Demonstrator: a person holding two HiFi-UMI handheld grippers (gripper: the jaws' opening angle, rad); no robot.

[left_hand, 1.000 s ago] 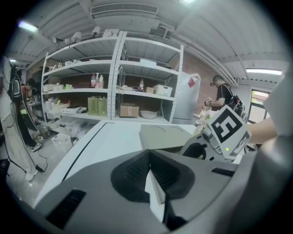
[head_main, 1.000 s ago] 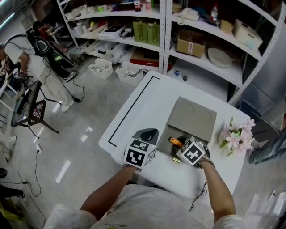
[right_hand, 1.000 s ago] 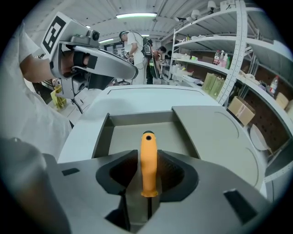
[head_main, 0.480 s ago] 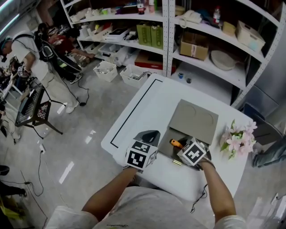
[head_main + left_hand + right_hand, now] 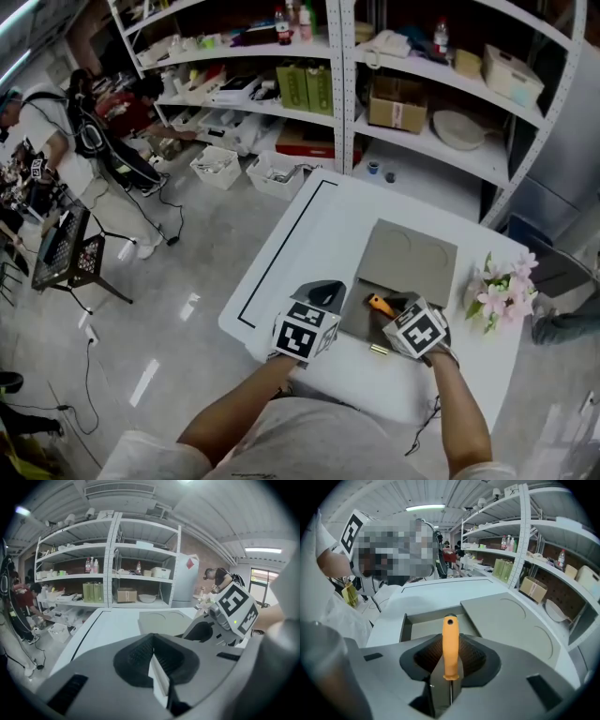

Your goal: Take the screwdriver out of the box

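Pinched partway closed on the orange handle of the screwdriver: fingers of the right gripper, with the handle pointing out over the open grey box on the white counter. Closed on a side wall of the box: fingers of the left gripper. Beyond, folded back flat: the lid.

Light: we find bright, even overhead light from a ceiling tube.
Glare: streaks on floor.
Distortion: fisheye bending, dark corners.
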